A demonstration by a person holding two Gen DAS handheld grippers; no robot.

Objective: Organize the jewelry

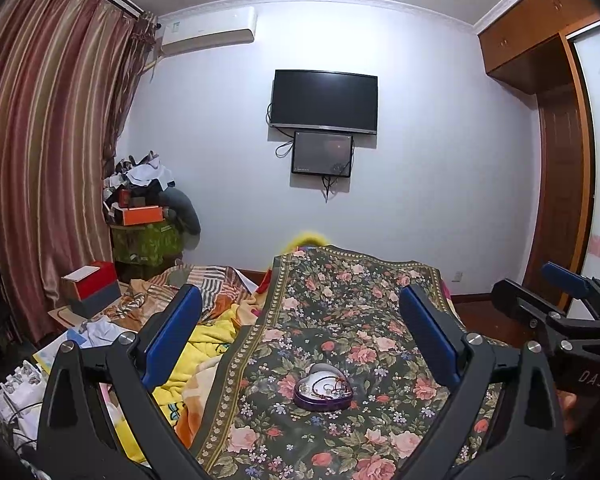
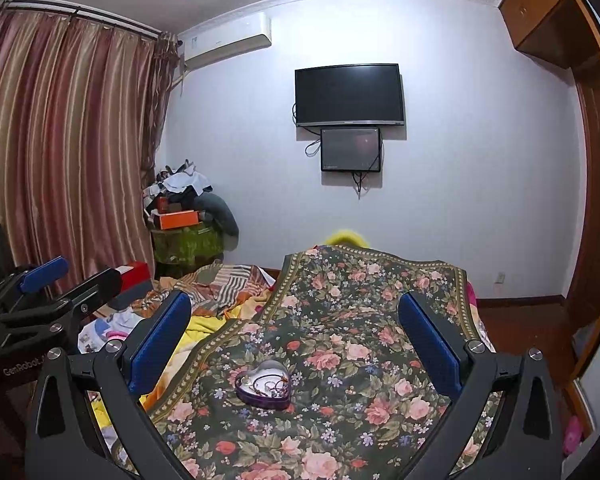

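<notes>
**Heart-shaped jewelry box on a floral bed cover, framed by two spread hand-held grippers**

A purple heart-shaped box [image 1: 323, 389] [image 2: 263, 385], lid off, is set on the floral bed cover [image 1: 340, 320] [image 2: 360, 320]. Small jewelry pieces [image 1: 332, 387] [image 2: 270, 386], including rings and a dark beaded strand, are seen lying inside it; individual items are too small to be told apart. The box is placed toward the near end of the cover, well in from its bordered left edge [image 1: 240, 360] [image 2: 204, 364]. Bare patterned cloth is left all around the box, with the widest free stretch beyond it toward the far end of the bed. To the left of the cover's border, rumpled yellow and striped bedding [image 1: 204, 340] [image 2: 212, 312] is heaped. A television [image 1: 324, 102] [image 2: 349, 95] is mounted on the far wall.

The left hand-held gripper [image 1: 300, 332] is held above the near end of the bed and pointed along it, its blue-padded fingers [image 1: 176, 332] set wide apart with nothing between them; the box is framed in the gap, below and ahead of the tips. The right hand-held gripper [image 2: 296, 328] [image 1: 556, 304] is held just beside it at a similar height and heading, likewise spread wide and empty, with the box seen left of centre in its gap. No contact with the box is made by either tool.
</notes>
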